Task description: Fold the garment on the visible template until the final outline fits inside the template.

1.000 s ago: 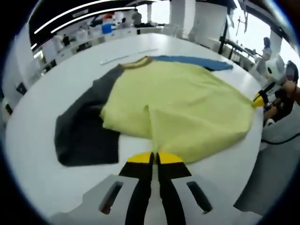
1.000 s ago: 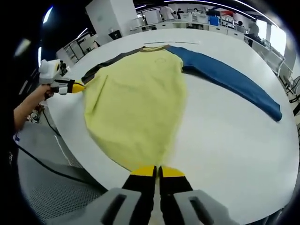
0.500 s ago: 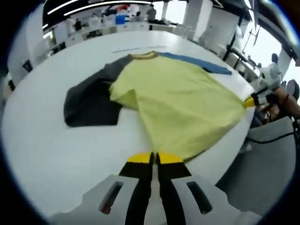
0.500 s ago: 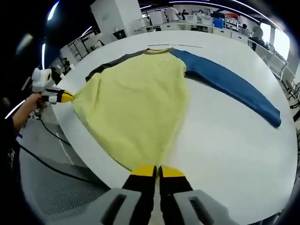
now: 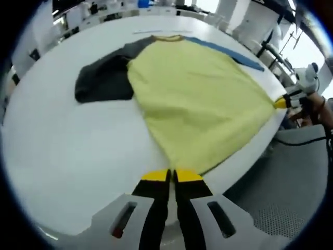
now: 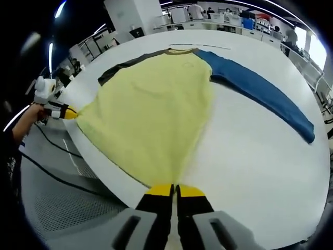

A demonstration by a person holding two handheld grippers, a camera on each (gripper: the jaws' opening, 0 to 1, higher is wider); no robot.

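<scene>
Left tongs: our left gripper (image 5: 171, 176) has its jaws pressed together on the near hem corner of the garment (image 5: 200, 99), the yellow cloth running straight out from the tips.
Right tongs: our right gripper (image 6: 174, 190) is likewise pinched shut on the other hem corner; from the left gripper view we see it at the table edge with yellow cloth at its tip.
Step in hand: we judge we are holding the hem stretched taut between both corners, ready to lay or fold the body.
Doing it well: we should keep even tension on both corners, lift them together so the hem stays straight, and carry the cloth back onto the table (image 6: 250, 151), since the hem reaches its edge.
Garment place: it lies spread on the round white table, collar at the far side.
Body: soft, matte yellow knit, pulled into a fan shape with few wrinkles.
Sleeves: the blue sleeve (image 6: 260, 88) lies long and flat, angled outward; the dark grey sleeve (image 5: 101, 78) is bunched beside the body.
Template: we cannot make out its outline with certainty.
</scene>
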